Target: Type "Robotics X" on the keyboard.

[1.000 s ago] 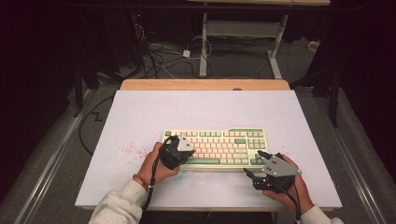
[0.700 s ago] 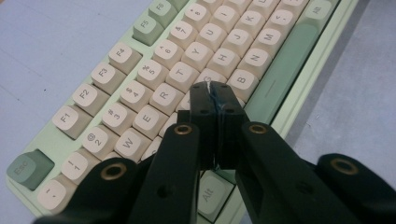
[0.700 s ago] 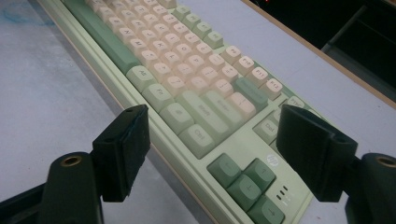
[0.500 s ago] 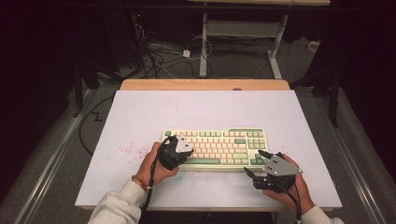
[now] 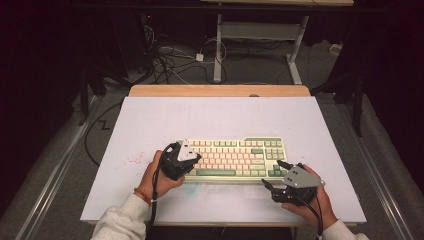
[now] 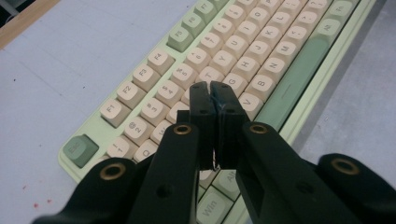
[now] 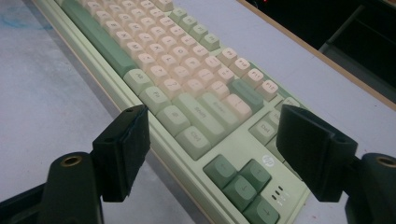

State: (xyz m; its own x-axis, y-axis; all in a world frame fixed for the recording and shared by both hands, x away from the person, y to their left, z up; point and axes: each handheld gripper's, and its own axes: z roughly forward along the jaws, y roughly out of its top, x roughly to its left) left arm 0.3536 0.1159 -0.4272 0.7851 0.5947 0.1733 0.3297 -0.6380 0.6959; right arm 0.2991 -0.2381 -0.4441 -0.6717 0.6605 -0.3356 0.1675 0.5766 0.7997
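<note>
The pale green plastic keyboard (image 5: pixel 232 158) with cream letter keys and darker green modifier, space-bar and arrow keys lies flat on the white tabletop (image 5: pixel 220 120), right side up. Its long edge runs parallel to the table's near edge, slightly right of centre.

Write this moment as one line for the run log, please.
left gripper: jaws shut, over keyboard letter keys | right gripper: jaws open, holding nothing, at arrow-key corner

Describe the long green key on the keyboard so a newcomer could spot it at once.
On the white table top lies a pale green keyboard with mostly cream keys. Along its front row, nearest the person, runs the space bar. It is dark green and far longer than any neighbouring key.
</note>
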